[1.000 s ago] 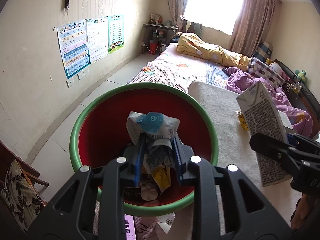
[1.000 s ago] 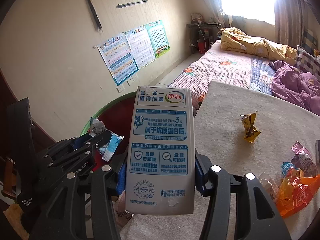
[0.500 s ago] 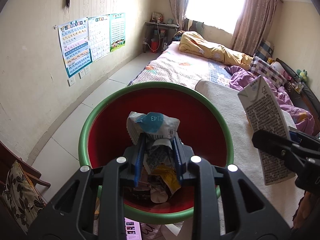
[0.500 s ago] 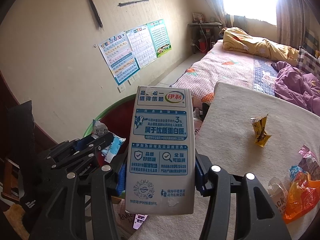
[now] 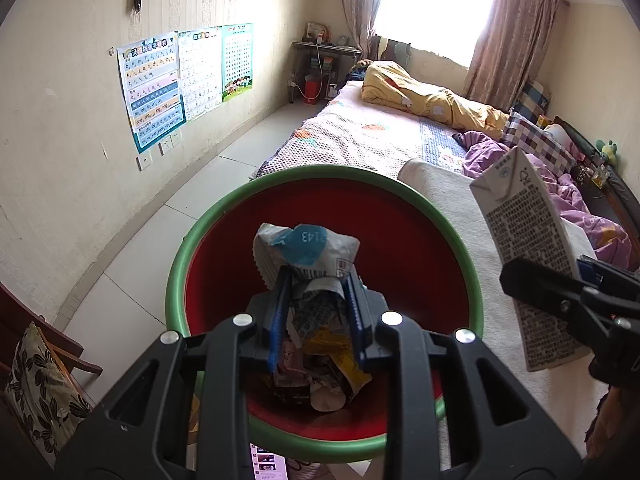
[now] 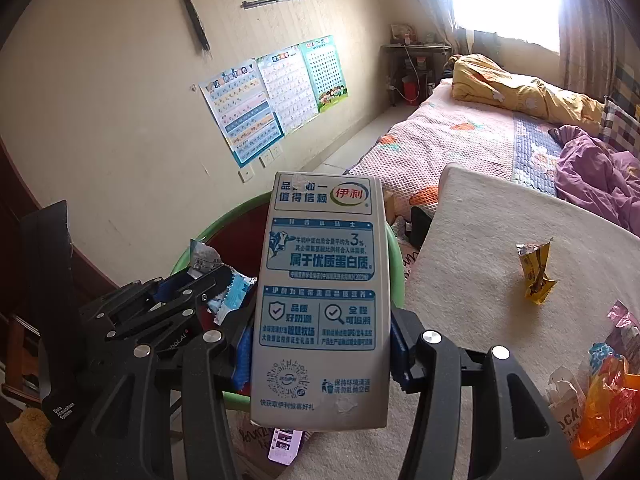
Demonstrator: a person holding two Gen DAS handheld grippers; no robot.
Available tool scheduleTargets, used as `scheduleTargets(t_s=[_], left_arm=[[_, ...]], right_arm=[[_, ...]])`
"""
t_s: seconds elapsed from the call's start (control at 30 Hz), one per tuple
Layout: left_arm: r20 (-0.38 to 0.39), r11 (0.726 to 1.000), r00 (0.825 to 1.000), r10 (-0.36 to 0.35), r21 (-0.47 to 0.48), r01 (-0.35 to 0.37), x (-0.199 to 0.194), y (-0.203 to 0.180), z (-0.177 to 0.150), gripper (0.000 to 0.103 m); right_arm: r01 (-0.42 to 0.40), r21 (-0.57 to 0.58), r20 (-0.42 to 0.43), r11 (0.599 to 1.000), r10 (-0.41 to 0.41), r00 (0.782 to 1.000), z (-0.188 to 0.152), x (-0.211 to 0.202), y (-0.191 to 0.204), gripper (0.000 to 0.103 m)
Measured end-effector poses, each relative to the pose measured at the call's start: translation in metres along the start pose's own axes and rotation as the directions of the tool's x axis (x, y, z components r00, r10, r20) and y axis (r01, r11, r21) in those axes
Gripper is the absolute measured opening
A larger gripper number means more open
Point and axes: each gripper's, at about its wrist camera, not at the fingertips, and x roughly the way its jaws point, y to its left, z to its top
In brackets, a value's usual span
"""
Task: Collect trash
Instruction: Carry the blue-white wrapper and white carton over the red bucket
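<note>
1. The crumpled white-and-blue plastic snack wrapper point(image 5: 306, 250) is clamped between the blue-padded jaws of the left gripper point(image 5: 316, 280), directly above the round red bin with a green rim point(image 5: 176, 280).
2. More wrappers lie at the bin's bottom, at 6 o'clock from the held wrapper.
3. The tall grey-white milk carton with blue printed panels point(image 6: 322, 300) is pinched upright in the right gripper point(image 6: 322, 344), its pads pressing on both narrow sides.
4. In the left wrist view the carton stands at 3 o'clock from the bin, over the cream fabric-covered surface point(image 6: 480, 240).
5. A crumpled yellow foil wrapper point(image 6: 536, 272) lies on that surface at 3 o'clock from the carton; an orange plastic bag point(image 6: 604, 404) lies at 4 o'clock.
</note>
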Motion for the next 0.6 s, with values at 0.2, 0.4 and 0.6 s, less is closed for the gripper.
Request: scheduleTargets(t_s=[0.2, 0.4, 0.6], left_arm=[[-0.007, 1.000, 1.000, -0.002, -0.002, 0.002, 0.004, 0.003, 0.001, 0.026], [-0.019, 1.000, 1.000, -0.002, -0.005, 0.002, 0.010, 0.006, 0.001, 0.026], [-0.036, 1.000, 0.999, -0.005, -0.006, 0.005, 0.018, 0.007, 0.002, 0.026]], right_arm=[[0.000, 0.002, -0.022, 1.000, 0.000, 1.000, 0.002, 0.012, 0.001, 0.051], [0.003, 0.001, -0.048, 1.000, -0.003, 0.999, 0.004, 0.027, 0.001, 0.051], [0.006, -0.004, -0.070, 1.000, -0.006, 0.998, 0.007, 0.042, 0.004, 0.051]])
